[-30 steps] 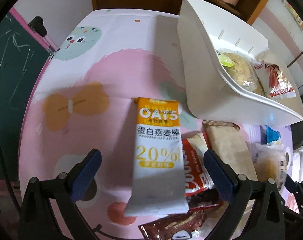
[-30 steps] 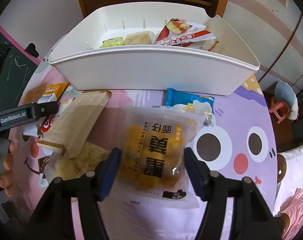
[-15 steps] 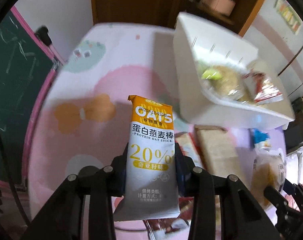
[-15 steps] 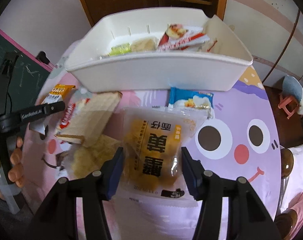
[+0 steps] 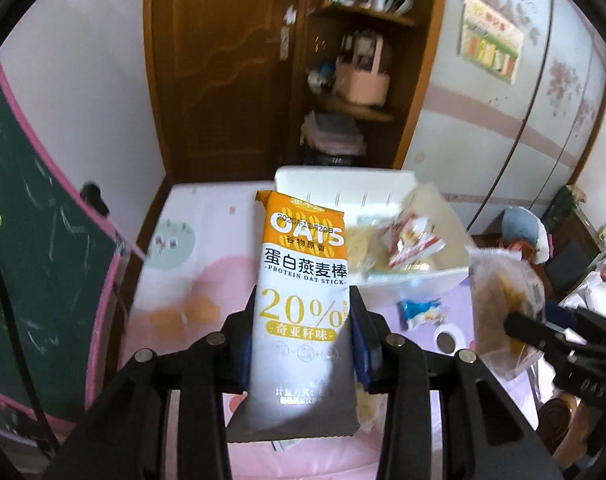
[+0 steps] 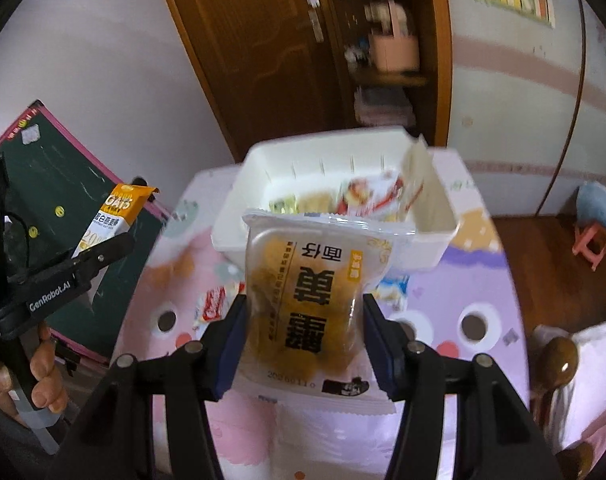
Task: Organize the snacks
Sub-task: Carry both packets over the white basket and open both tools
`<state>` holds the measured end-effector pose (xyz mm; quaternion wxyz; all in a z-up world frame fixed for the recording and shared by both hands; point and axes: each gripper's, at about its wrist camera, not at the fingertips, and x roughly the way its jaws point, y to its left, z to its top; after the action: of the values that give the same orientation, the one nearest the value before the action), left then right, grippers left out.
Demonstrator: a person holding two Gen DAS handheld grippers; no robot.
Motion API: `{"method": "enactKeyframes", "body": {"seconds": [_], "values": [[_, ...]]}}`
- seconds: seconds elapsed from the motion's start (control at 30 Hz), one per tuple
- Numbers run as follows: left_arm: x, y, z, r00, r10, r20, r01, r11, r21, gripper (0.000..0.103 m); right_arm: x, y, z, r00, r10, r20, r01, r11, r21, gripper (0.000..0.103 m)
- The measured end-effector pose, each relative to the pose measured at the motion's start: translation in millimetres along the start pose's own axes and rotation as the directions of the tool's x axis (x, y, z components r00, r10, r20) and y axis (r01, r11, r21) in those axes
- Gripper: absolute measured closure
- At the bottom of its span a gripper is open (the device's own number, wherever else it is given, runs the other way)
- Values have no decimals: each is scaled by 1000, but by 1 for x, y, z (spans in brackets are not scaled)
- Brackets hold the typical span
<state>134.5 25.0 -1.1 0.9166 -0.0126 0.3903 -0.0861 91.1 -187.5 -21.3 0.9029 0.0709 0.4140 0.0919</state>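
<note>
My left gripper [image 5: 301, 340] is shut on an orange and white oat stick packet [image 5: 303, 280] and holds it high above the table. My right gripper [image 6: 303, 336] is shut on a clear bag of yellow cake [image 6: 311, 292], also lifted. The white bin [image 6: 431, 248] stands on the table beyond both, with several snack packets inside it [image 6: 367, 196]. The bin also shows in the left wrist view [image 5: 435, 280]. The right gripper with its cake bag [image 5: 503, 304] shows at the right of the left wrist view. The left gripper with the oat packet [image 6: 115, 216] shows at the left of the right wrist view.
A blue and white snack packet [image 5: 421, 312] lies on the cartoon-print tablecloth [image 5: 191, 280] in front of the bin. A red and white packet [image 6: 213, 304] lies left of it. A green chalkboard [image 5: 35, 248] stands at the left. A wooden shelf [image 5: 355, 80] stands behind.
Both grippers have risen well above the table with their packets. The left gripper closed on the oat packet a second ago. The views now look out over the bin.
</note>
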Motion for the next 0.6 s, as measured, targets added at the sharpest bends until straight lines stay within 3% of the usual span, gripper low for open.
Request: {"method": "enactKeyframes", "body": {"seconds": [0.13,0.33,0.6], "values": [[-34,-15,28,997,8,76,-12,999,51,66,-37,4,32,993,-33,117,40,998,-58,48],[-83,-40,83,976,24,218,-49,993,110,66,-81,6,85,958,-86,274,119,987,-105,48],[-98,-74,145,951,50,306,-100,983,152,66,-96,-3,157,922,-118,369,157,985,-75,46]]}}
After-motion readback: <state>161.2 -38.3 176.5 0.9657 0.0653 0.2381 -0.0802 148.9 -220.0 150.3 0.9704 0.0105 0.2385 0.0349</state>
